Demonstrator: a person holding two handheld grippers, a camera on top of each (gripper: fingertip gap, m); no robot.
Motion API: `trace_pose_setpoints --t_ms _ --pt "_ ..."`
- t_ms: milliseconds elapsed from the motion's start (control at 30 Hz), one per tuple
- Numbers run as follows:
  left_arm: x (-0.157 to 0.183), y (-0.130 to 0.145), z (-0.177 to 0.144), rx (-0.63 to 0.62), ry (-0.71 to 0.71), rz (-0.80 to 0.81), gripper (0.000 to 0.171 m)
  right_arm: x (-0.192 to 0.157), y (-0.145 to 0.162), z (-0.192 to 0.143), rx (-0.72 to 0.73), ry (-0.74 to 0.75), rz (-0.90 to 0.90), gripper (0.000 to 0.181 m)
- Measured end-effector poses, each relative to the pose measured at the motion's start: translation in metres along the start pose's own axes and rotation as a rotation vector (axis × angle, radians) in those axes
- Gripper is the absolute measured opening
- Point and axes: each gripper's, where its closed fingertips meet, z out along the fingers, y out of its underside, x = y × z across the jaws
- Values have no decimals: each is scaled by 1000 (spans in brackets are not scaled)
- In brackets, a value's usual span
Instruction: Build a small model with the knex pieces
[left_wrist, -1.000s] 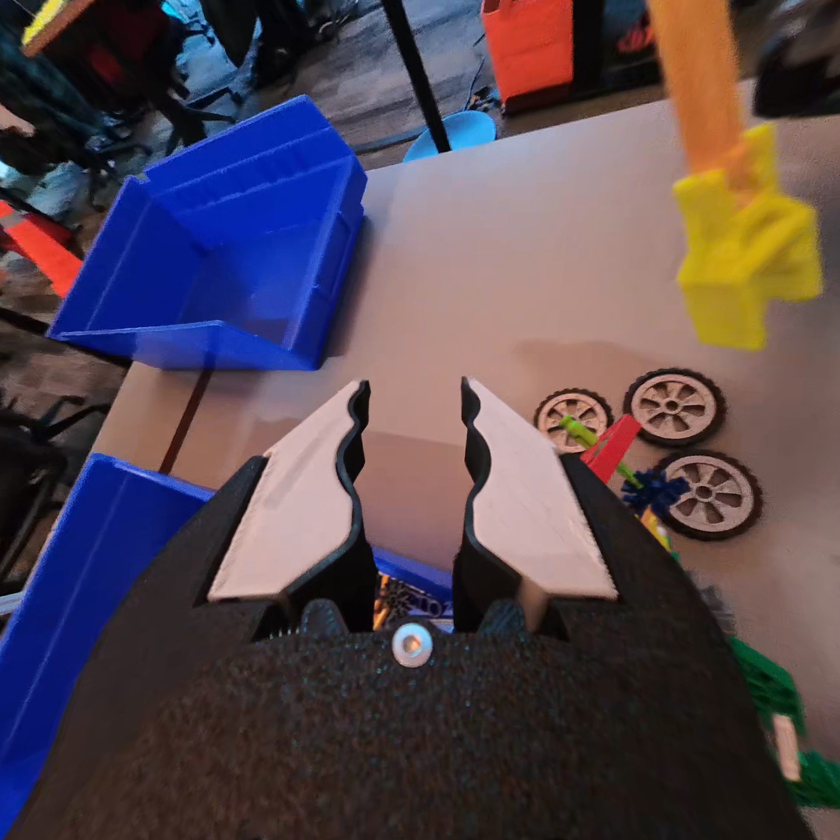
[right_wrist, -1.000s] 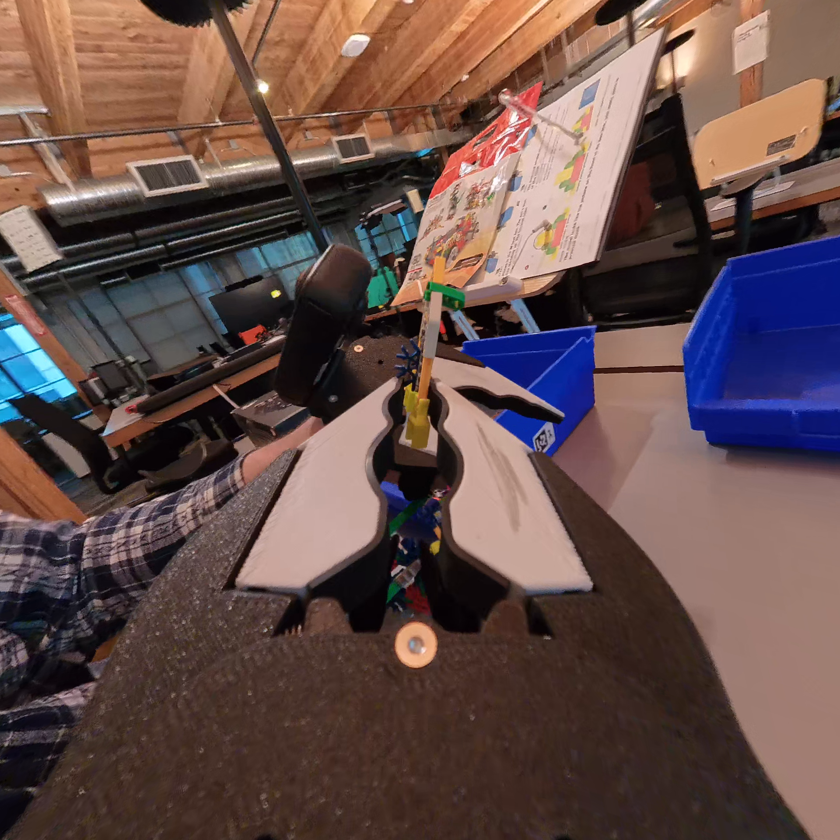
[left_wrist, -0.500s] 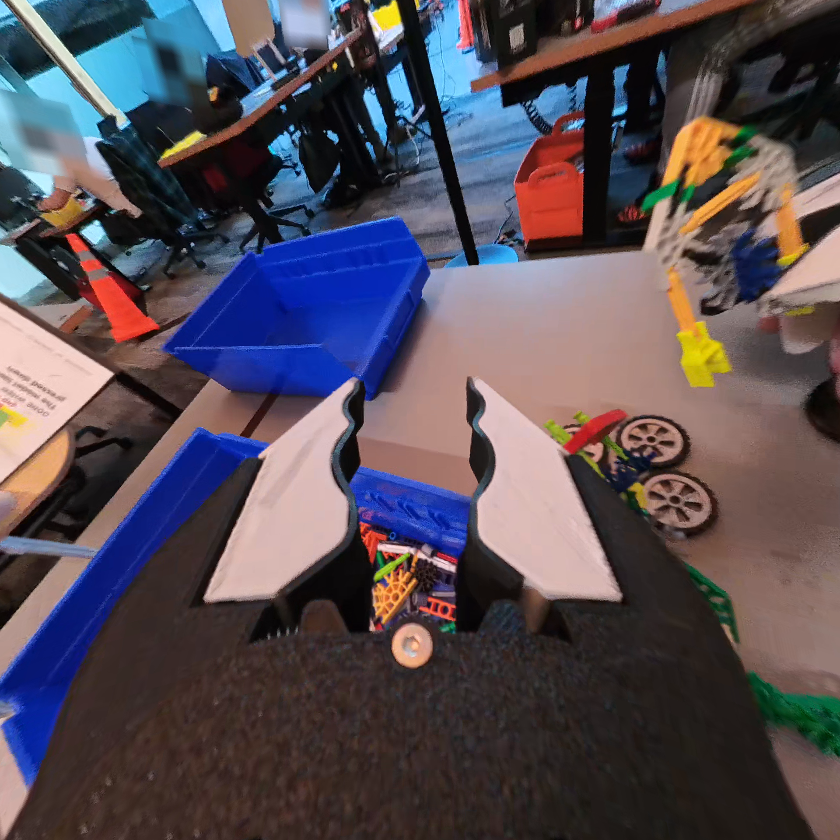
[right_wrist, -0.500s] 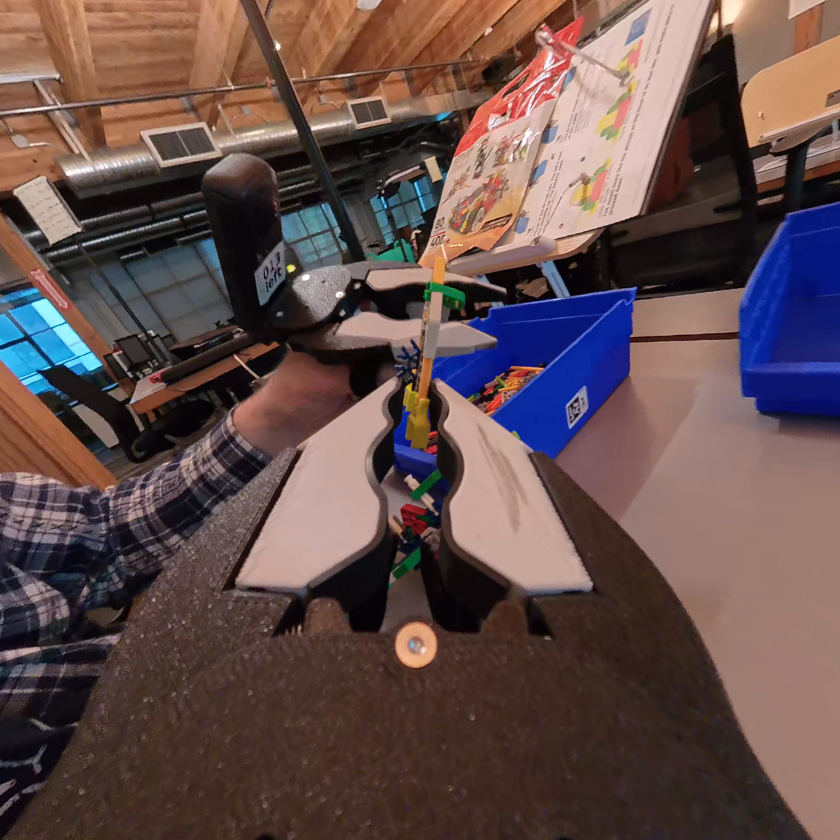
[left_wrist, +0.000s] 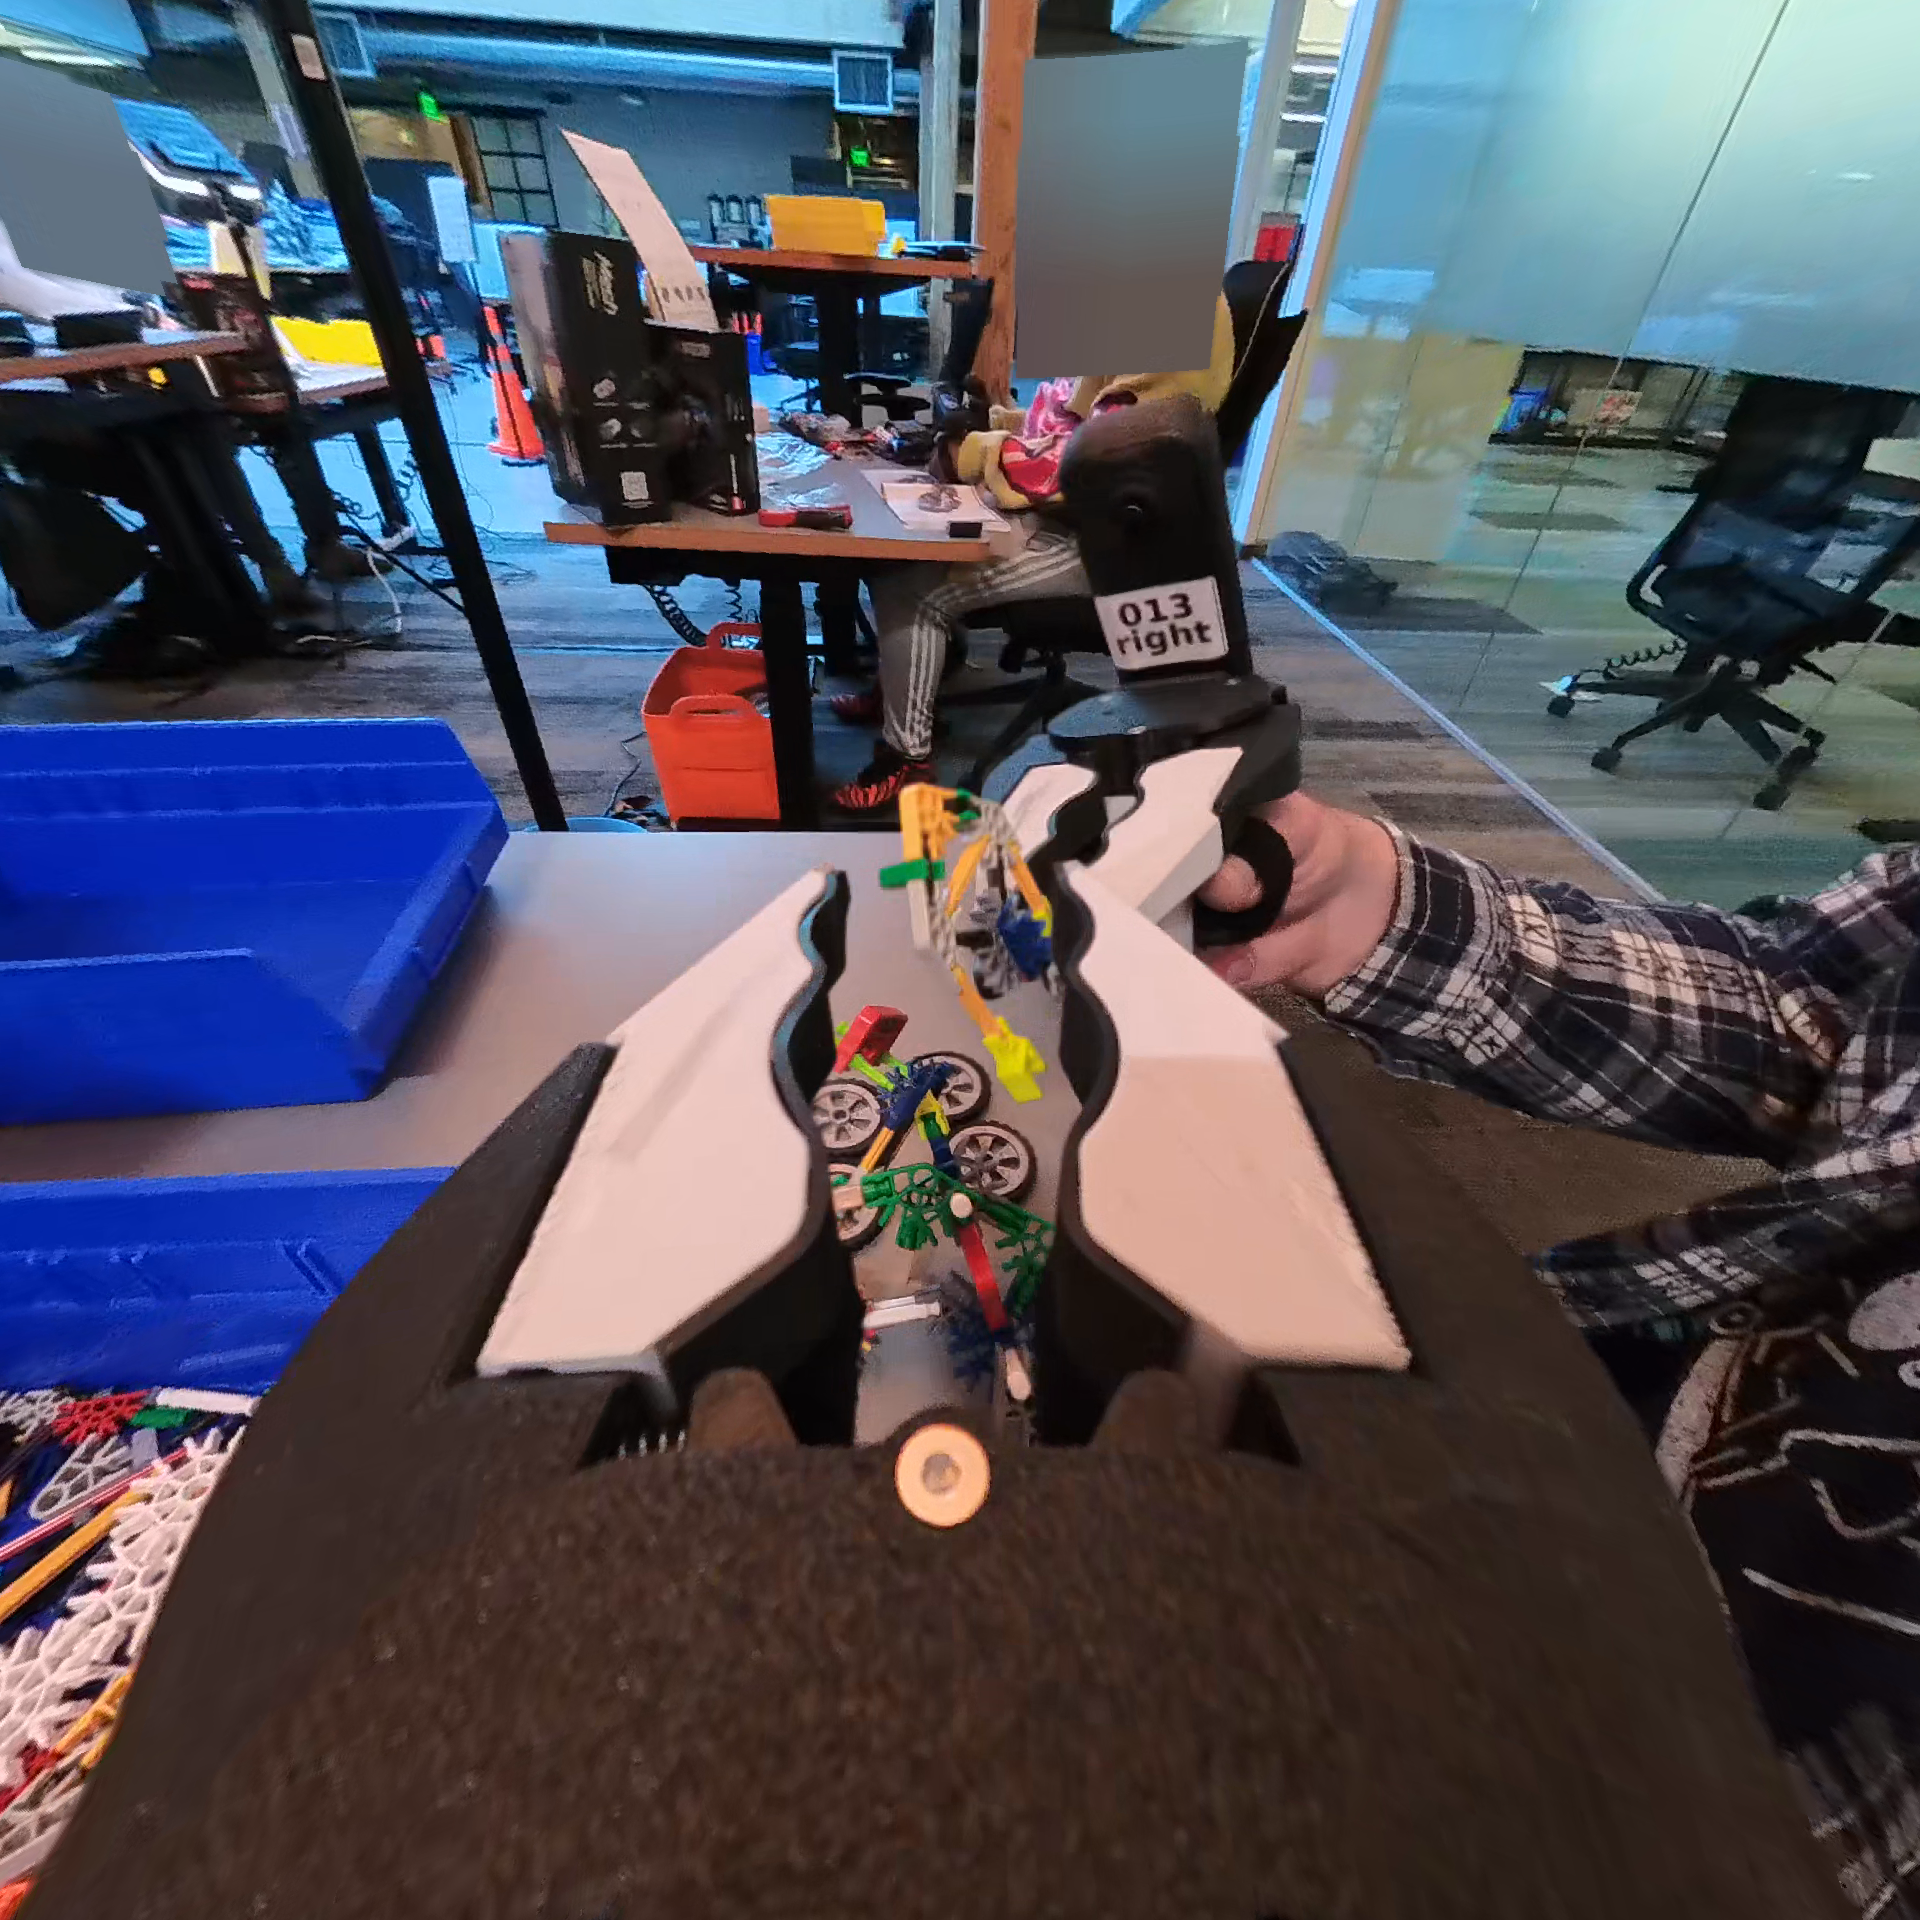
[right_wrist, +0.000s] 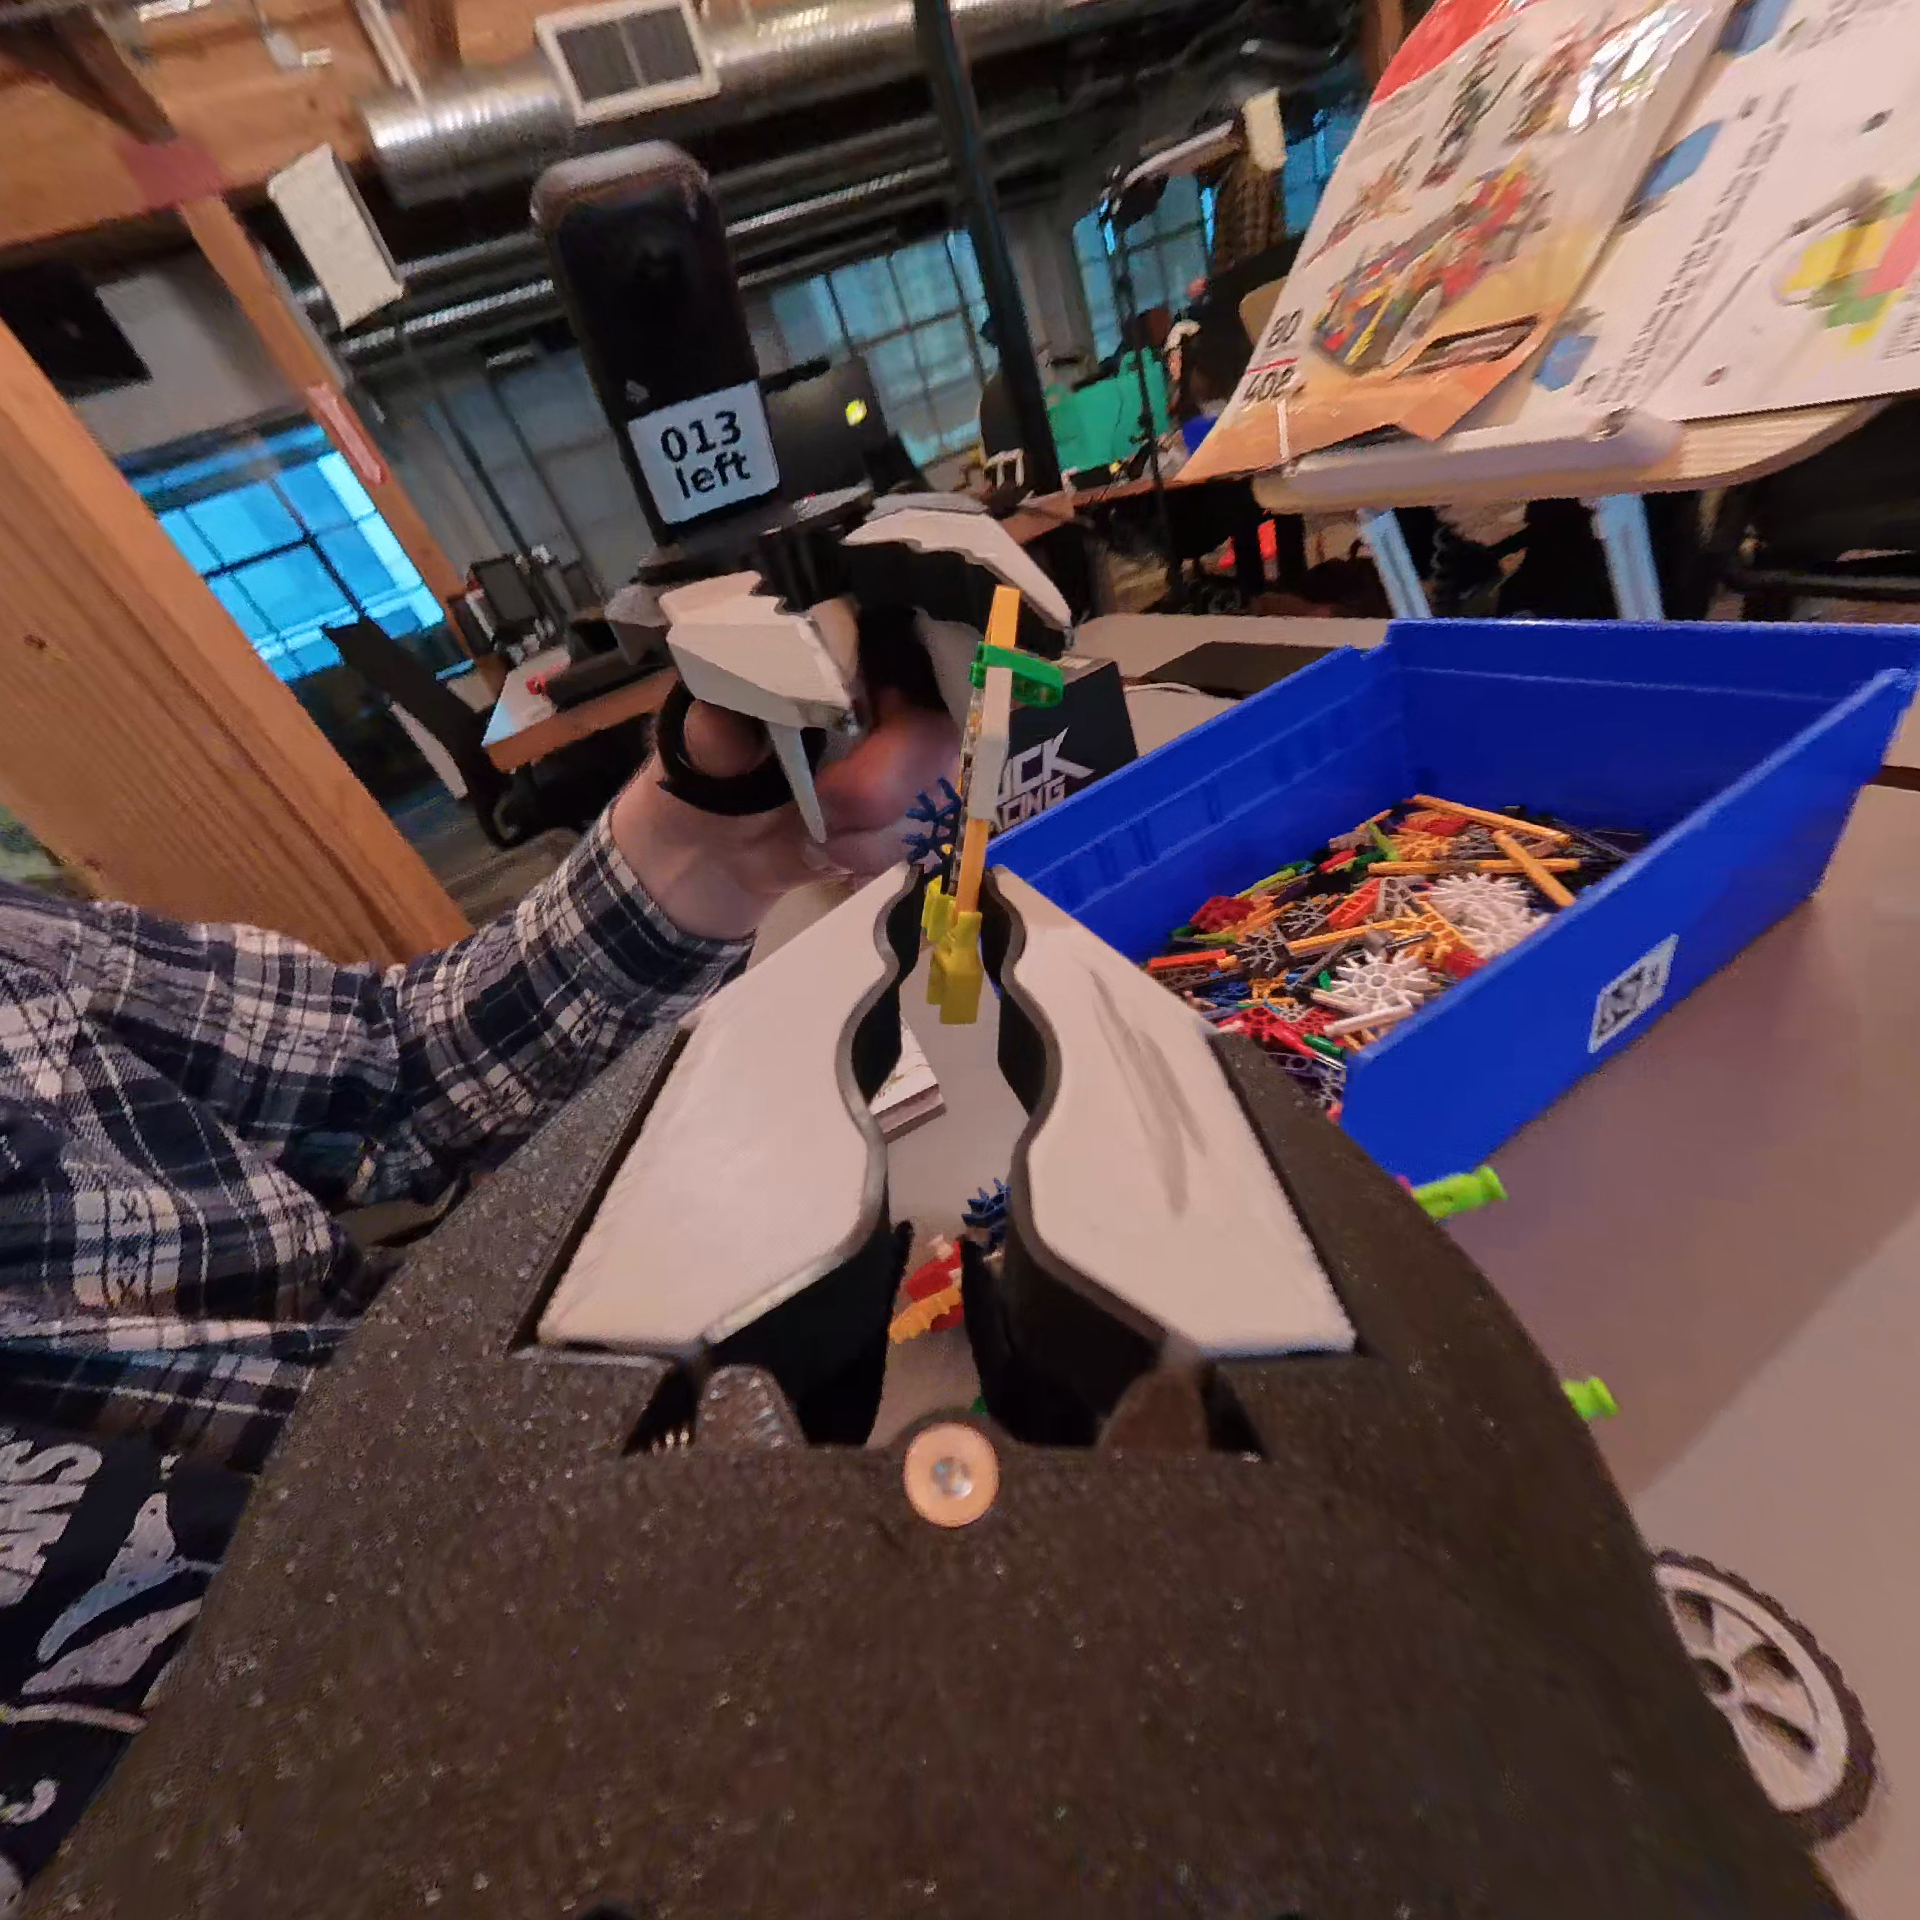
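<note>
In the left wrist view, the left gripper (left_wrist: 945, 925) hangs with jaws apart and empty above a wheeled toy model (left_wrist: 914, 1127) on the tabletop (left_wrist: 623, 914); a rod assembly (left_wrist: 971, 935) hangs ahead of it. In the right wrist view, the right gripper (right_wrist: 951, 914) is clamped on that assembly's yellow end, beside a blue bin (right_wrist: 1558, 997) of parts.

Blue bin (right_wrist: 1683, 935), yellow-orange rod piece (right_wrist: 961, 904), navy-and-white plaid sleeve (right_wrist: 312, 1039).

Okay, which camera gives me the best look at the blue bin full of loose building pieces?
The right wrist view: the blue bin shows whole, its pieces visible inside. The left wrist view shows only its corner and some pieces at the lower left.
</note>
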Motion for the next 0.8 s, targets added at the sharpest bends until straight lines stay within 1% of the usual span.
trace_pose_setpoints --t_ms 100,133,167,333,433,500,533,567,600,633,667,700,800 --pt "0 2 -3 -7 14 -1 25 -8 0 14 -51 -41 -20 10" --pt "-4 0 -6 5 -8 -3 14 -10 0 18 -66 -50 -32 10" --pt "-6 -1 -9 13 -7 -6 11 -11 0 23 -79 -54 -43 10" --pt "-18 -12 -31 63 -53 3 9 -10 -12 43 -82 -41 -70 11" --pt "-30 -28 -48 183 -104 -37 9 -8 -26 53 -51 -41 -54 32" --pt "-30 -41 -60 288 -77 -86 9 -11 -33 59 -29 -60 -49 36" --pt "-32 -46 -66 335 -85 -86 9 -12 -35 64 -29 -69 -51 39" --pt "-33 -46 -68 350 -96 -68 9 -14 -37 68 -28 -74 -56 41" --pt "-32 -45 -68 349 -96 -51 9 -16 -39 73 -26 -86 -62 40" --pt "-31 -44 -69 355 -96 -47 9 -19 -40 78 -28 -93 -73 30" --pt "-32 -44 -70 364 -101 -40 9 -18 -41 82 -30 -80 -94 17" --pt "-32 -45 -72 371 -109 -29 9 -17 -42 85 -39 -66 -118 10" --pt "-37 -43 -80 347 -121 -3 11 -13 -42 90 -71 -27 -177 9"
